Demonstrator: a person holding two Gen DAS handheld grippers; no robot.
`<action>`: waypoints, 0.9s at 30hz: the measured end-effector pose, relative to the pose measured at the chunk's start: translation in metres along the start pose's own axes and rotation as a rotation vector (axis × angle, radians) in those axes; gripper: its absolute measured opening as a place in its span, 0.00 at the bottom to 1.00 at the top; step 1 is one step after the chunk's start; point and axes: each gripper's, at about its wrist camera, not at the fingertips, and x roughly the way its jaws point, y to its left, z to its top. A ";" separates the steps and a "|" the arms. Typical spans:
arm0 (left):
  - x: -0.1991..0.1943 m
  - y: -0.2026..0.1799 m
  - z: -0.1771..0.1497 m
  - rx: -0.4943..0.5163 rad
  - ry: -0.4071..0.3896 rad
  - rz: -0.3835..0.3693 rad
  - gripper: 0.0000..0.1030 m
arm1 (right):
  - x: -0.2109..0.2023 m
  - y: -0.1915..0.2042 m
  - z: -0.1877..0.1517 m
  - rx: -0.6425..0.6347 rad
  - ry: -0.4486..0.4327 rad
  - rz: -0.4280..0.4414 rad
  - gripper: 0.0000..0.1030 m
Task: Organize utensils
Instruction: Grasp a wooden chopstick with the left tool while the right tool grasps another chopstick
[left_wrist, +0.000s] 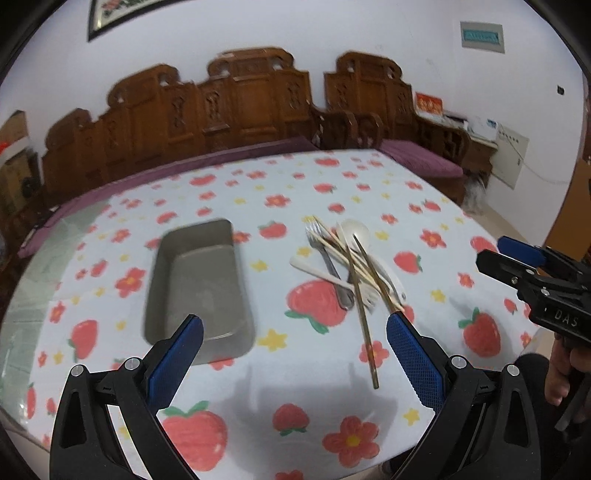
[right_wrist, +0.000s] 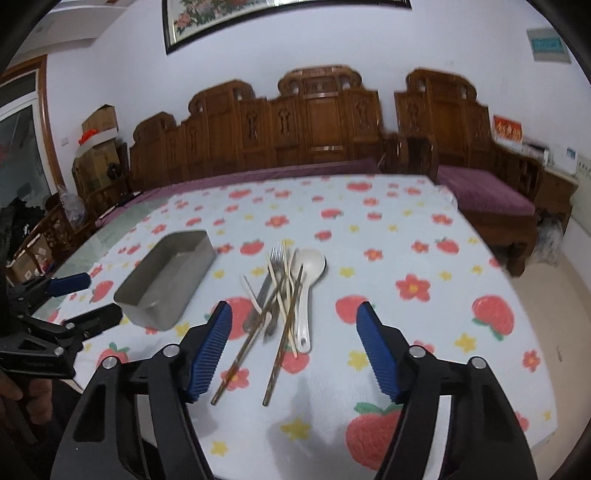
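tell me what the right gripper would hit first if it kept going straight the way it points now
Probably the near ends of the dark chopsticks in the utensil pile, which lie between the open fingers of the right gripper on the tablecloth. The white spoon sits just beyond. Depth is hard to judge here.

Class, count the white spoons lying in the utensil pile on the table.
2: a large white spoon on the pile's right, a slimmer white spoon sticking out left. Others may hide underneath.
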 end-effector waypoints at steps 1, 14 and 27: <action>0.007 -0.001 -0.001 -0.002 0.016 -0.016 0.93 | 0.004 -0.002 -0.001 0.002 0.013 0.007 0.61; 0.088 -0.033 -0.011 0.038 0.171 -0.165 0.60 | 0.035 -0.004 -0.017 -0.004 0.137 0.033 0.47; 0.129 -0.047 -0.025 0.010 0.266 -0.263 0.26 | 0.064 -0.002 -0.026 -0.014 0.225 0.019 0.47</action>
